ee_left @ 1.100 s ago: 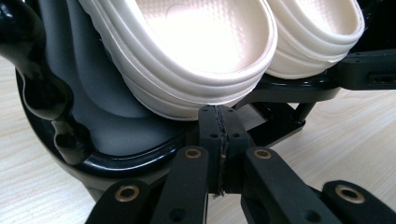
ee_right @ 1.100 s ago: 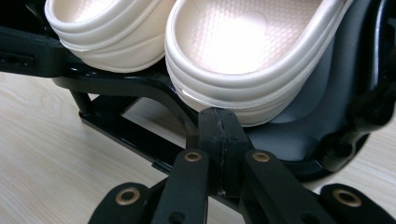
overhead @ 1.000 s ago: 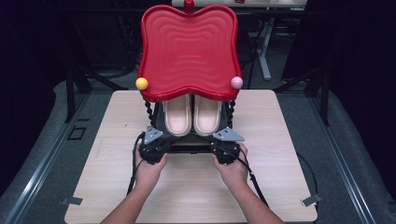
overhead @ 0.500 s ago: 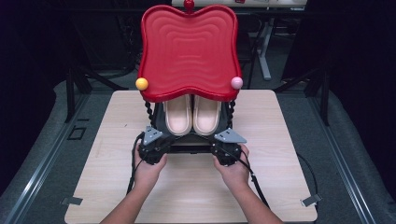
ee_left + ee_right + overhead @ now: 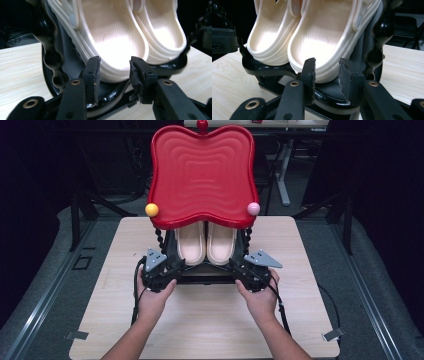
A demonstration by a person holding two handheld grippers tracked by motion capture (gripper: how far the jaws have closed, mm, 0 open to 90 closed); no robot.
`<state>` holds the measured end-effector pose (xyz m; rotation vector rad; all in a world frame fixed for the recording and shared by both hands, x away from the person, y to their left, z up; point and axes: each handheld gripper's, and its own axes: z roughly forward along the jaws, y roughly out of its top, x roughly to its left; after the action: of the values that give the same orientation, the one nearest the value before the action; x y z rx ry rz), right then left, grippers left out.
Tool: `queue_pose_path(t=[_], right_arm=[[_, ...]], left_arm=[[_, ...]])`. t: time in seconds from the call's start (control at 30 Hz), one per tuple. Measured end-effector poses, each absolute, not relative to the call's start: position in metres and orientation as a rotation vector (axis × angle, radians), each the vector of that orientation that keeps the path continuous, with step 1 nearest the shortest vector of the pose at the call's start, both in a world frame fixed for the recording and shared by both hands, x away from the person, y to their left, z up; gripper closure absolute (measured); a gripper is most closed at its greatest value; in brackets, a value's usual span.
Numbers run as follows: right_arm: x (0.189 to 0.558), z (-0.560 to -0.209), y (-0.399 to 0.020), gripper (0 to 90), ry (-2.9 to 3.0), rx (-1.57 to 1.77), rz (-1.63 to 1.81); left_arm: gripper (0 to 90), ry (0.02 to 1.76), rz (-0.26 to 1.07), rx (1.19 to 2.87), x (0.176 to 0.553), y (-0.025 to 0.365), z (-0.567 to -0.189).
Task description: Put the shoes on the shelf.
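Observation:
A pair of cream clogs (image 5: 206, 244) stands side by side on the black lower shelf (image 5: 205, 279) of a small rack, heels toward me. The rack's red wavy top shelf (image 5: 202, 175) hangs over them. My left gripper (image 5: 175, 268) is at the rack's front left. In the left gripper view my left gripper (image 5: 114, 67) is open, its jaws either side of the heel rim of the left clog (image 5: 112, 37). My right gripper (image 5: 239, 269) mirrors it at the front right. There my right gripper (image 5: 327, 68) is open around the heel of the right clog (image 5: 322, 35).
The rack stands mid-table on a light wooden table (image 5: 200, 320). A yellow ball (image 5: 151, 210) and a pink ball (image 5: 253, 208) cap the red shelf's front corners, with twisted black posts (image 5: 51, 57) below. Dark floor and metal stands surround the table.
Both grippers have edged slightly forward to the clogs' heels. The rack and clogs have not moved.

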<state>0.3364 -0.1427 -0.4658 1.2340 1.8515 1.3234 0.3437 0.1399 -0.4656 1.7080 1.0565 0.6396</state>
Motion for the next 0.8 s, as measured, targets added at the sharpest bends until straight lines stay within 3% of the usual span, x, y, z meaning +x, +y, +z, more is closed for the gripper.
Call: queue_pose_path(t=[0.37,0.8], right_arm=[[0.352,-0.468,-0.131,61.6,1.829,1.281,1.315],[0.363,-0.473,-0.127,58.2,1.808,1.316,1.307]], left_arm=[[49.2,1.106,0.673,1.686,0.359,0.132,-0.471],[48.3,1.132,0.673,1.677,0.371,0.127,-0.477]])
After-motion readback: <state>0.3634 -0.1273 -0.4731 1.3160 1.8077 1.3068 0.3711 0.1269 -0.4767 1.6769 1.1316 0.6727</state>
